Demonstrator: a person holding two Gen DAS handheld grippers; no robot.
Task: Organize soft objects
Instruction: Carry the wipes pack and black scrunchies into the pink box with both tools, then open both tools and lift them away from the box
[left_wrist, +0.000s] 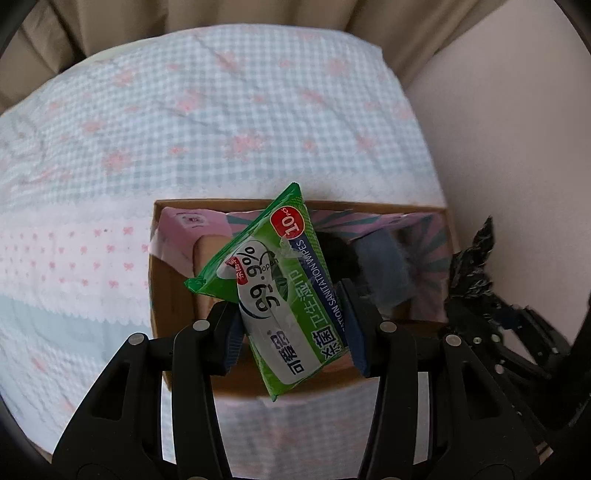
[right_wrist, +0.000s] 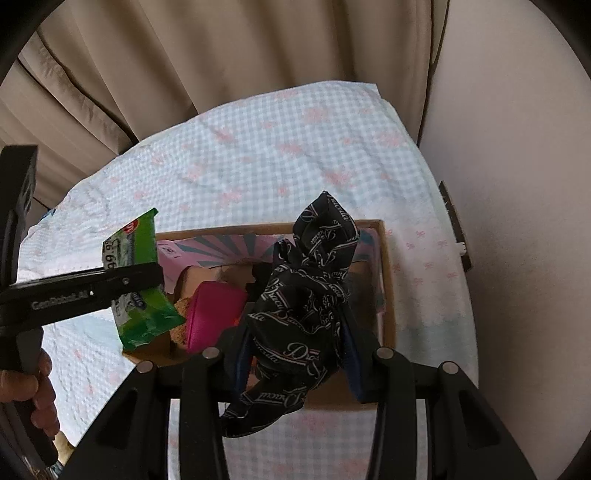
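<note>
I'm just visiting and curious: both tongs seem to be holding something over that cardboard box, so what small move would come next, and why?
Probably lower the left tongs a little and let go of the green wipes pack. It is pinched between the fingers and hangs right above the open cardboard box, which already holds soft items. The right tongs grip the black printed scarf over the same box, so that could follow.

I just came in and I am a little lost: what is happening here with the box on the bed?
A person works two handheld grippers. The left gripper holds a green wet-wipes pack, and the right gripper holds a black printed scarf, both above an open cardboard box on the checked bedspread. The box already contains a magenta pouch.
</note>
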